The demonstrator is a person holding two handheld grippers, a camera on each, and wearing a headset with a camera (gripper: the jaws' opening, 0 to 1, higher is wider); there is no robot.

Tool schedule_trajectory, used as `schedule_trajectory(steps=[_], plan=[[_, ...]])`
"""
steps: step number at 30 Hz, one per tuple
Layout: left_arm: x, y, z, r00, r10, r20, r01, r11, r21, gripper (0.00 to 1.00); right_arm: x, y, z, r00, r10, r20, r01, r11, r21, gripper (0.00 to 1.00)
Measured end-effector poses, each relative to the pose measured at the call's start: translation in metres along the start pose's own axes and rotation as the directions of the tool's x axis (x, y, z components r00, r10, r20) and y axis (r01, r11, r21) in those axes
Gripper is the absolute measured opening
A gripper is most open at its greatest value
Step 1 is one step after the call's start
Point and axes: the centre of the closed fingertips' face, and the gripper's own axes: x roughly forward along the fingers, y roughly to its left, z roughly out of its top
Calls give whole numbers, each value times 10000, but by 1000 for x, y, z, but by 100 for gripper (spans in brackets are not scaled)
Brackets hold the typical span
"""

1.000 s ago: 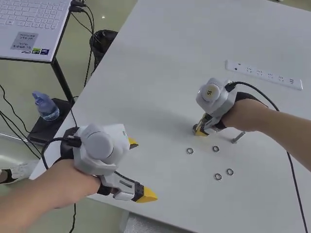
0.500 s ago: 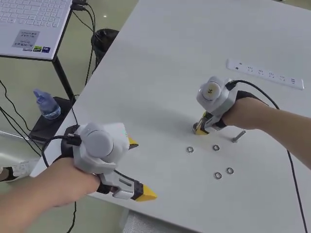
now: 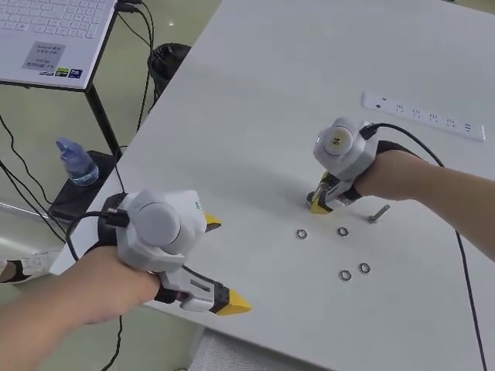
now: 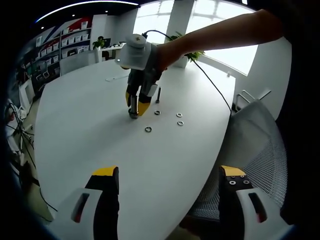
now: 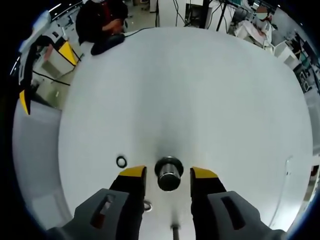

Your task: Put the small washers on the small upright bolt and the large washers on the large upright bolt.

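Steel bolt (image 5: pixel 168 172) sits between the parted jaws of my right gripper (image 5: pixel 168 176), so I centre before squeezing; left gripper (image 4: pixel 167 175) hangs spread too.

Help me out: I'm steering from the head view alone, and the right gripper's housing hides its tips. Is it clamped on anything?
Observer: Not clamped. In the right gripper view, the right gripper straddles the large bolt, with a gap showing on each side of the bolt's top.
Operator: The small bolt looks slanted from here. Is it leaning?
Observer: No. The left gripper view shows it standing upright.
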Motion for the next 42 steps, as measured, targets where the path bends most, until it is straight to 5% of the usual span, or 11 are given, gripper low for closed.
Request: schedule_trajectory(steps=[15,25,31,34,42], plan=[[1,-2,3,9990,396,224,-396,9992,16,89,-37,0,9,9978,-68,660,74,9999,-92,41],[1,-5,20,9958,698,595,-711,9973,194,93,-58,3,12,9927,-165,1192,189,9997,-183,42],[1,-9,24,9912,956,916,-974,9951,151,96,-78,21,16,9899,-84,1418,138,9992,-368,41],[3,-11,17,9928,1024,629,-1039,9944,206,97,-78,19,14,9894,-85,1447,154,9988,-468,41],[1,-18,19,9903,1197,700,-1201,9928,15,96,-90,42,12,9907,18,1362,83,9973,-734,41]])
